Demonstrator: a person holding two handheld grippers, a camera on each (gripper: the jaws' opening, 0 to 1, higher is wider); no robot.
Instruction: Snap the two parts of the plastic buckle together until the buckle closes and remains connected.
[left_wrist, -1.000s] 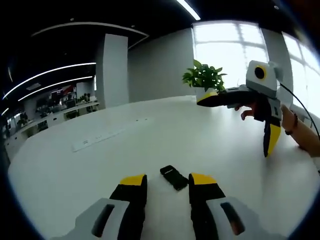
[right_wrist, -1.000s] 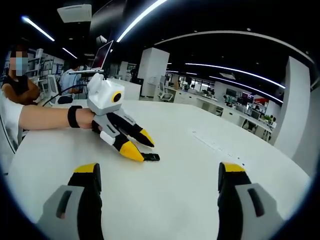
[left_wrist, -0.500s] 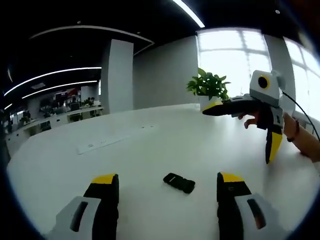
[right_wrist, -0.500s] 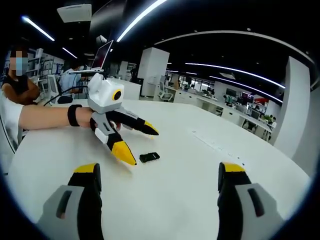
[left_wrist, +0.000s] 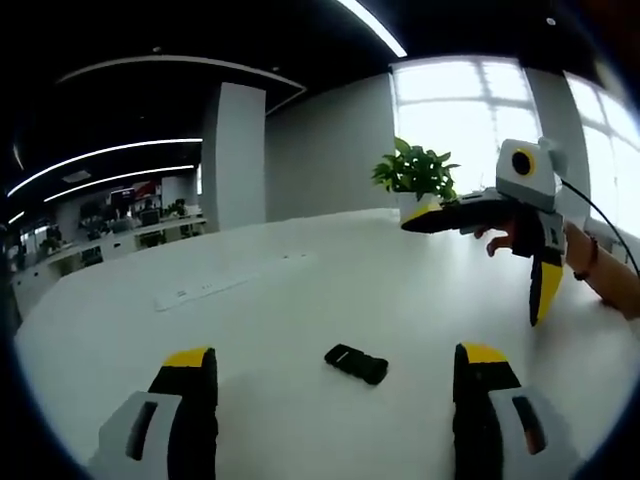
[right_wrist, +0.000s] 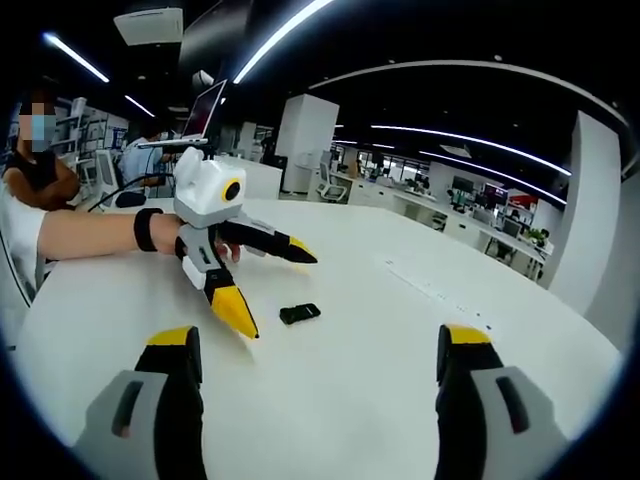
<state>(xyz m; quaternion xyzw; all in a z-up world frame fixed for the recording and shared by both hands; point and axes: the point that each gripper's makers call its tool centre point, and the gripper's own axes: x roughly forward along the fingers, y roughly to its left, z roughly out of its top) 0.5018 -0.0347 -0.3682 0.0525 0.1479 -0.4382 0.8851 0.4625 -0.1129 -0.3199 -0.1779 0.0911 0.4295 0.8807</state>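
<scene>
Fingers of the left gripper (left_wrist: 335, 385) stand wide apart and hold nothing, black with yellow tips, rising from the bottom of the left gripper view; seen from the right gripper view the left gripper (right_wrist: 272, 285) hangs over the white worktop (right_wrist: 350, 370) with one finger (right_wrist: 232, 306) angled down toward the surface and the other reaching out level, a hand and a wrist with a dark band (right_wrist: 147, 232) behind it. Black plastic buckle (left_wrist: 357, 364) lies flat on the worktop (left_wrist: 260, 330), well in from its edges, between and a bit beyond the left gripper's fingers, touching neither; it reads as one closed piece, though whether it is latched cannot be told. In the right gripper view the buckle (right_wrist: 300, 314) sits just beside the lower yellow fingertip of the left gripper, apart from it. Right gripper (right_wrist: 318, 365) also has its fingers spread wide and empty, low over the near part of the worktop; in the left gripper view the right gripper (left_wrist: 495, 265) floats above the far right side of the worktop, well apart from the buckle, held by a hand. Potted green plant (left_wrist: 415, 175) stands near the far edge by the window. Flush power strip (left_wrist: 205, 288) lies in the worktop on the left side. Seated person (right_wrist: 35, 175) at the far left edge in the right gripper view.
</scene>
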